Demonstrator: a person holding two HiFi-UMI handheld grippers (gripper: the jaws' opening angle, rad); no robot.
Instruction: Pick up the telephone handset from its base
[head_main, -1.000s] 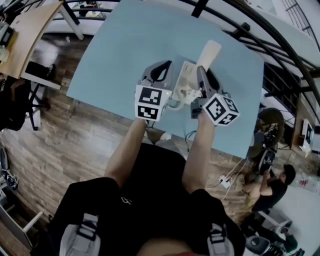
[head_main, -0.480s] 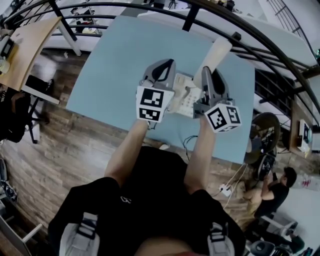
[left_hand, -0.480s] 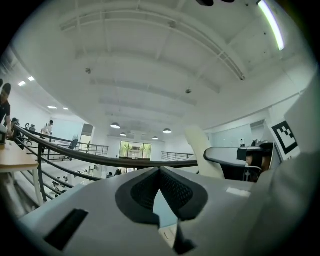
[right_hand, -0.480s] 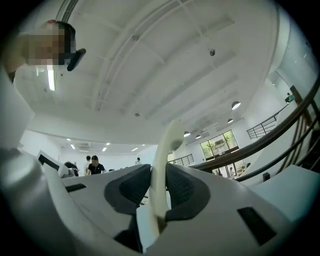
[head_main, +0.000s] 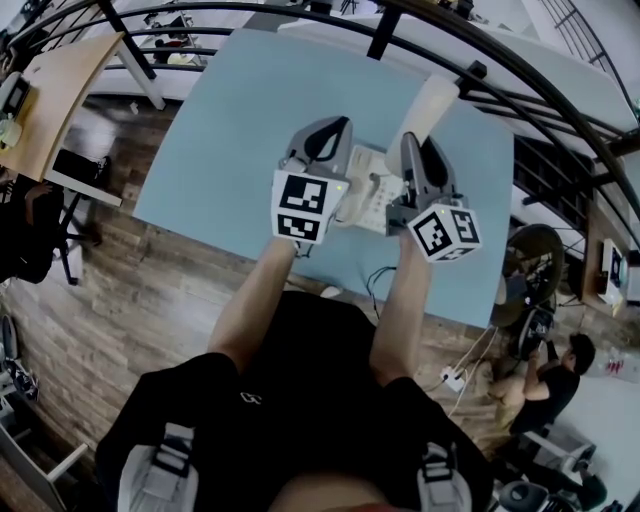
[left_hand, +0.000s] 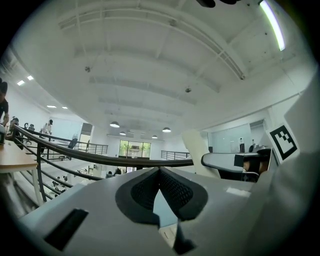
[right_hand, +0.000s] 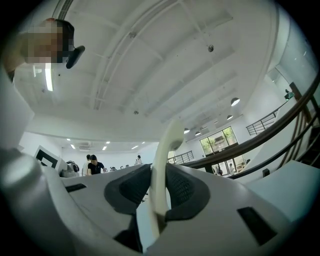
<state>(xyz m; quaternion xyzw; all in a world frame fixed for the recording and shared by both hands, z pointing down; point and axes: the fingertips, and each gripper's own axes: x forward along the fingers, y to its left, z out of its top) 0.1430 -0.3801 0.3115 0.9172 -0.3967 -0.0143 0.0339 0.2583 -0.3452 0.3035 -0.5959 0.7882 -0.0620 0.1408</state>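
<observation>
In the head view my right gripper (head_main: 415, 147) is shut on the cream telephone handset (head_main: 426, 108), which sticks out beyond the jaws, lifted above the base. In the right gripper view the handset (right_hand: 163, 165) stands upright between the two dark pads (right_hand: 182, 187) of the right gripper (right_hand: 159, 176). The white telephone base (head_main: 366, 198) lies on the light blue table (head_main: 250, 110), between the two grippers. My left gripper (head_main: 322, 138) hovers just left of the base. In the left gripper view the left gripper (left_hand: 160, 172) has its pads meeting at the tip with nothing between them.
A black railing (head_main: 520, 70) curves along the table's far and right sides. The table's near edge (head_main: 240, 235) runs just under my forearms. A wooden desk (head_main: 50, 75) stands at the far left. Cables (head_main: 455, 365) and a crouching person (head_main: 555, 375) are on the floor at right.
Both grippers have risen. The handset has come up with the right gripper and now stands farther from the base than a second ago.
</observation>
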